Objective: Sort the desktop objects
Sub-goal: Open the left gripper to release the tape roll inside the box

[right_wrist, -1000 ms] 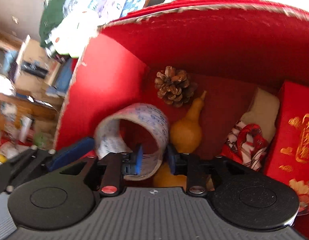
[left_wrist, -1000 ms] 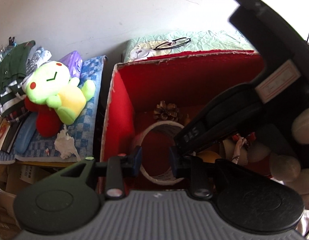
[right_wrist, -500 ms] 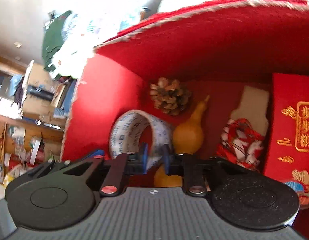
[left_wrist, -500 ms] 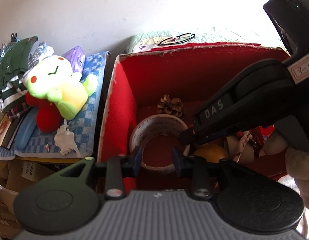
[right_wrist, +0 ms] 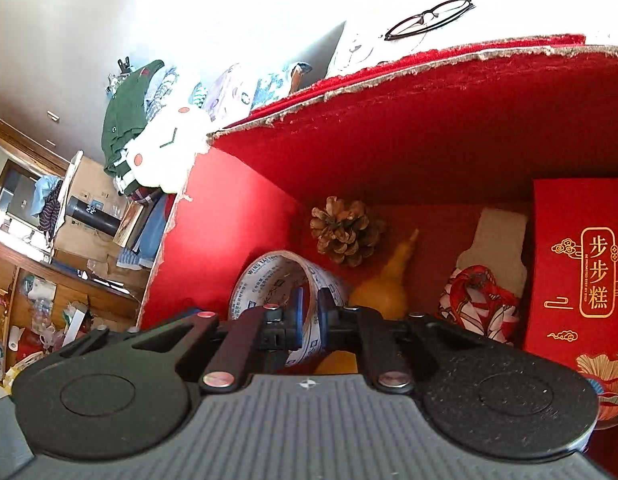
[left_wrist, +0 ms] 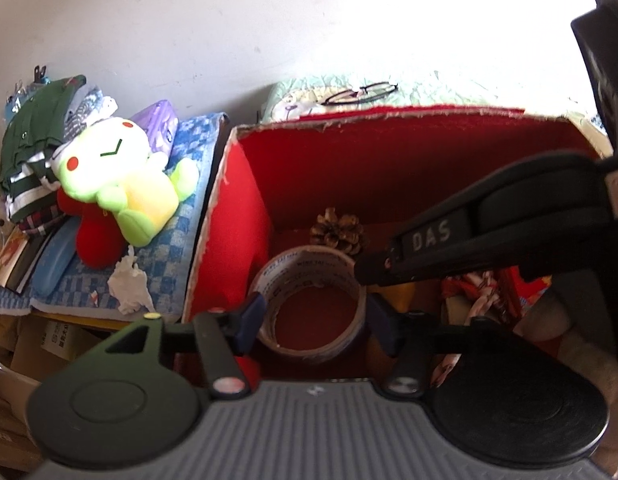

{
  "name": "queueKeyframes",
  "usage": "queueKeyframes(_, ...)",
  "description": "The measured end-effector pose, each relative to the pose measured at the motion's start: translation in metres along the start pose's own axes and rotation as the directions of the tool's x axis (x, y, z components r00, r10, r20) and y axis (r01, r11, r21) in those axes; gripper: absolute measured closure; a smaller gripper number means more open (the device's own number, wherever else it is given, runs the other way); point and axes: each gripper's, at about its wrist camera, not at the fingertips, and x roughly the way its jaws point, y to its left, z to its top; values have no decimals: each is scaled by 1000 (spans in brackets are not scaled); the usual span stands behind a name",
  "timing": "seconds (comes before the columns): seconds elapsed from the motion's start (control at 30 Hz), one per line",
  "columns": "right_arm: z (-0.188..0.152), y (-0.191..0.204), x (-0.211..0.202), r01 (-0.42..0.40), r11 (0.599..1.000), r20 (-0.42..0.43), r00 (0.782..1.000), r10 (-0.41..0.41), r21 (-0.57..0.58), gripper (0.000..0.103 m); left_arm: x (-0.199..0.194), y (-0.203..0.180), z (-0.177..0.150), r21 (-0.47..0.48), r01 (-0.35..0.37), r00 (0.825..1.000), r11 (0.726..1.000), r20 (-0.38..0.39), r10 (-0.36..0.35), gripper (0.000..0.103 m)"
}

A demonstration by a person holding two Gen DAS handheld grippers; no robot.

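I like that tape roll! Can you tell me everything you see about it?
The tape roll is a wide ring with pale printed tape and an empty middle. It sits in the red box, near a pine cone and a yellow gourd. The right gripper pinches its wall; the left gripper is open around it.

White wall (left_wrist: 189,20) in bright daylight, cluttered wooden shelf (right_wrist: 49,280), wooden door frame (right_wrist: 25,140)

Green plush toy (left_wrist: 121,184) on blue checked cloth (left_wrist: 177,240) at left; glasses (left_wrist: 359,93) up top, by white wall (left_wrist: 189,20).
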Motion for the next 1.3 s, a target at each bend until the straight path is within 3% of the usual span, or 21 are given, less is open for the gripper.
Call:
queueKeyframes(0.23,-3,-8,-18,47,997,67,997,-50,53,88,-3,-1,10,-57,-5,1000,998,3,5,25)
queueKeyframes(0.3,-4,-12,-26,76,995,90,993,-81,65,87,-3,0,11,-65,-5,1000,998,7,5,18)
queueKeyframes(0.4,-6,-18,-40,179,981,117,976,-186,70,87,0,-2,12,-55,-10,1000,998,6,11,16)
queueKeyframes(0.53,-9,-24,-53,320,947,145,936,-321,29,87,9,-7,15,-32,13,1000,999,1,-13,16)
queueKeyframes(0.8,-10,-23,-51,401,916,156,906,-394,-14,87,38,-14,26,35,45,998,998,-55,-43,18)
queueKeyframes(0.87,-8,-27,-50,394,919,151,908,-390,-1,87,44,-22,25,78,27,997,997,-68,-22,12)
queueKeyframes(0.93,-6,-32,-52,365,930,148,919,-365,29,87,53,-29,25,118,18,996,993,-90,-7,20)
queueKeyframes(1.0,-6,-38,-53,337,939,144,928,-343,61,87,61,-15,30,20,88,985,996,-154,-84,22)
queueKeyframes(1.07,-5,-37,-50,318,946,135,937,-323,58,87,71,6,32,-135,197,955,971,-199,-222,22)
queueKeyframes(1.13,-4,-38,-49,307,950,130,941,-312,56,87,76,17,31,-226,229,939,947,-203,-276,22)
queueKeyframes(1.3,-1,-38,-45,281,959,101,953,-284,46,87,67,3,30,-125,138,973,982,-166,-158,22)
